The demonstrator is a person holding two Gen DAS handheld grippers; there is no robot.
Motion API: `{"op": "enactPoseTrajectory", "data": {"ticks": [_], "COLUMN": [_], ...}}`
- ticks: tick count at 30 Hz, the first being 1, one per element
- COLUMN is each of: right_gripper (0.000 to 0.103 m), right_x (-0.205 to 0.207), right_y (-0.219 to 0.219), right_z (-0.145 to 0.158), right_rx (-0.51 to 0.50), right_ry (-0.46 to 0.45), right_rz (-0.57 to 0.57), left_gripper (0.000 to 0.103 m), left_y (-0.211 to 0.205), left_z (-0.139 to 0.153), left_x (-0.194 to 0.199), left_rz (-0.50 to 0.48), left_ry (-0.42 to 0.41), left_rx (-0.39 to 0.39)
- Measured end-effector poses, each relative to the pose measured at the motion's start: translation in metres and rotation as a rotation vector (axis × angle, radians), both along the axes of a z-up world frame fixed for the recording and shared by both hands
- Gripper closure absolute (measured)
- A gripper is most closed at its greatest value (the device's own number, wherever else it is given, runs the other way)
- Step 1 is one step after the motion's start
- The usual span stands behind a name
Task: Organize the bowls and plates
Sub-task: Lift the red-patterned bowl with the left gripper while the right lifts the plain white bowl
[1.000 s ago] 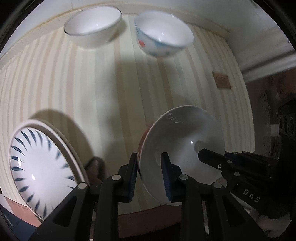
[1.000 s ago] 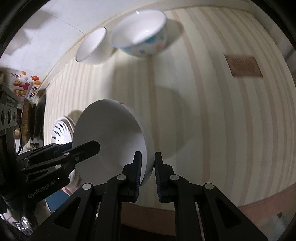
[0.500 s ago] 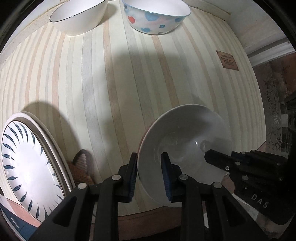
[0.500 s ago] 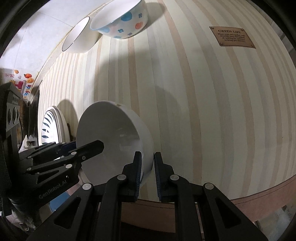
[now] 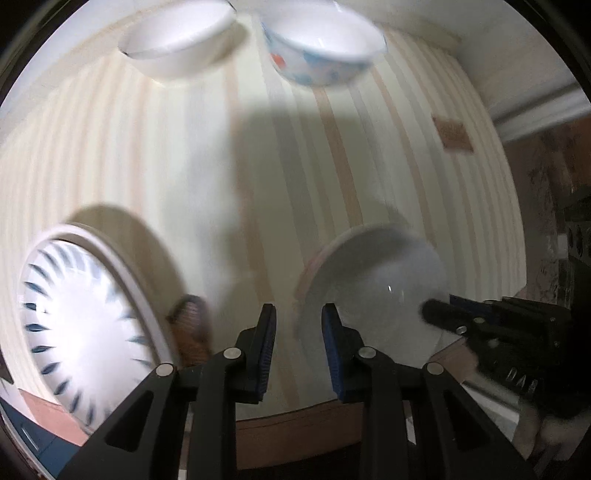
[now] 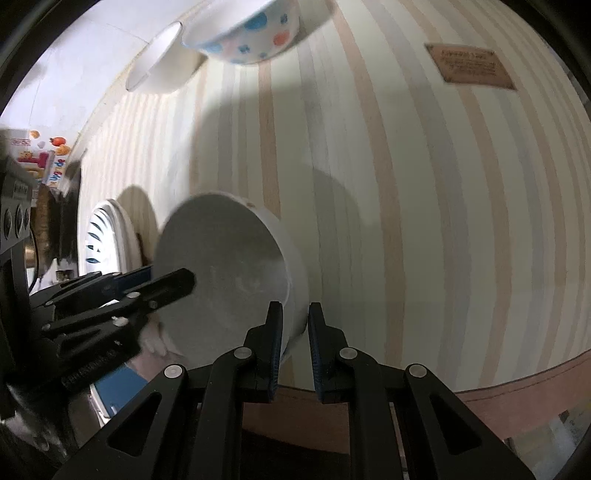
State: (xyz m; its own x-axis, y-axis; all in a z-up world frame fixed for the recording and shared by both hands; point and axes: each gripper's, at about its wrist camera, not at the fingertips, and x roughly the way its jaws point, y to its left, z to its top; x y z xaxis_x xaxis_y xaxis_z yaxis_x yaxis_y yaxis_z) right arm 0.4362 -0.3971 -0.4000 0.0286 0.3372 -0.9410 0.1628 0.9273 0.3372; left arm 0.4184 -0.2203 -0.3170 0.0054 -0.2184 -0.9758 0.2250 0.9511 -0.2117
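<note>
Right wrist view: white bowl [image 6: 229,273] rim pinched between right tool [image 6: 295,332] fingers, tilted leftward.

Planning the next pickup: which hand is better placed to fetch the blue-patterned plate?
Left, probably: the plate lies just beside the left gripper; the right gripper, clamped on the white bowl too, sits beyond the bowl.

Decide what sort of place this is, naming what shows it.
Probably a home dining or kitchen table: a striped tablecloth, bowls such as the spotted bowl, and a blue-patterned plate set out on it.
</note>
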Motion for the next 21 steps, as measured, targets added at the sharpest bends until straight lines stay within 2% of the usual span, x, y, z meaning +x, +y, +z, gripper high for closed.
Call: {"op": "enactPoseTrajectory", "data": {"ticks": [2,4,5,6,7,10,15,18,21], "right_gripper": [0.087,0.083,0.078,0.07,0.066,0.063,0.063,0.063,0.066], "right_x": [0.004,0.015,0.022,0.034,0.044,0.091,0.169,0.198,0.216], "right_y": [-0.006,-0.017,-0.021,-0.027,-0.03,-0.039,-0.046,-0.047,-0.045], "right_z": [0.014,0.03,0.038,0.046,0.051,0.062,0.051,0.037,0.017], "right_rx": [-0.026,-0.025,-0.017,-0.007,-0.002,-0.014,-0.012,-0.014,0.001], "right_ry": [-0.015,-0.04,-0.059,-0.087,-0.11,-0.192,-0.22,-0.192,-0.149], "right_rz": [0.004,-0.013,-0.024,-0.038,-0.046,-0.072,-0.122,-0.134,-0.138], "left_gripper": [0.079,0.07,0.069,0.067,0.067,0.067,0.067,0.067,0.069], "left_y": [0.009,0.016,0.017,0.018,0.019,0.013,-0.01,-0.019,-0.027], "left_z": [0.015,0.029,0.032,0.034,0.033,0.028,0.004,-0.013,-0.022], "left_x": [0.01,0.029,0.038,0.053,0.067,0.107,0.163,0.18,0.187], "left_rz": [0.035,0.08,0.097,0.121,0.136,0.175,0.182,0.176,0.162], "left_ry": [-0.033,-0.069,-0.082,-0.097,-0.102,-0.1,-0.066,-0.031,-0.031], "left_rx": [-0.014,-0.036,-0.044,-0.05,-0.058,-0.088,-0.065,-0.049,-0.037]}}
